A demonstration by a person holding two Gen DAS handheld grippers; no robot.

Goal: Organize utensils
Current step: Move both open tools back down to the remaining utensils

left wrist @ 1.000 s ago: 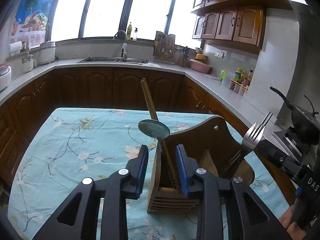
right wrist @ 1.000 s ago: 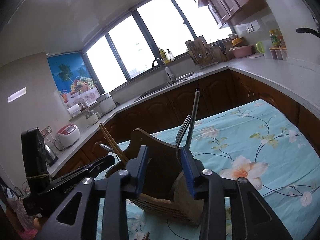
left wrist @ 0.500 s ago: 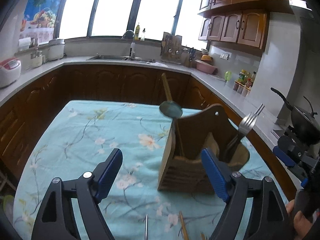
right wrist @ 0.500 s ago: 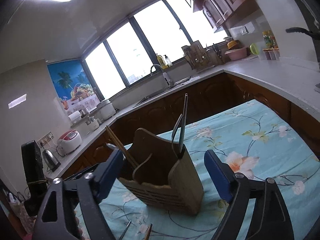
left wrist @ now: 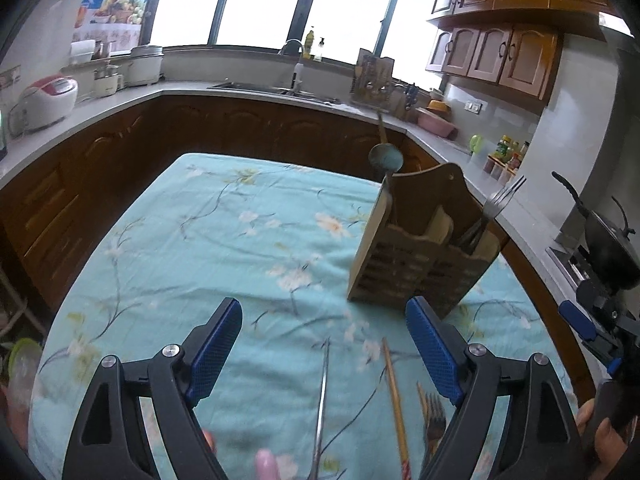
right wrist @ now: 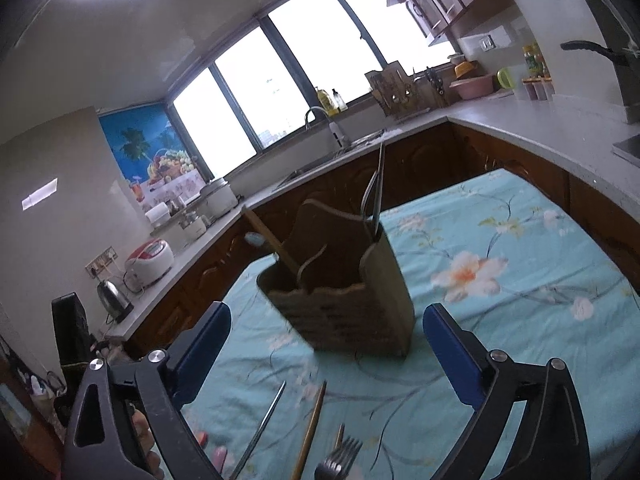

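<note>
Near the table's (left wrist: pixel 192 240) near edge, both tongs, left (left wrist: pixel 324 344) and right (right wrist: pixel 326 346), gaped empty, the right's jaws opening, facing the slatted wooden utensil holder (left wrist: pixel 420 264), apparently ready for the loose metal fork (right wrist: pixel 340 454) and wooden chopstick (left wrist: pixel 394 400).

The wooden utensil holder (left wrist: pixel 420 252) stands upright on the floral tablecloth (left wrist: pixel 208 240), its ladle (left wrist: pixel 385 157) and fork (left wrist: pixel 500 204) sticking up above the rim. Left of it the cloth lies bare and wide. Nearer the grippers, a metal rod (left wrist: pixel 322 392), a chopstick (left wrist: pixel 394 396) and a second fork (left wrist: pixel 434 416) lie flat across the approach.
</note>
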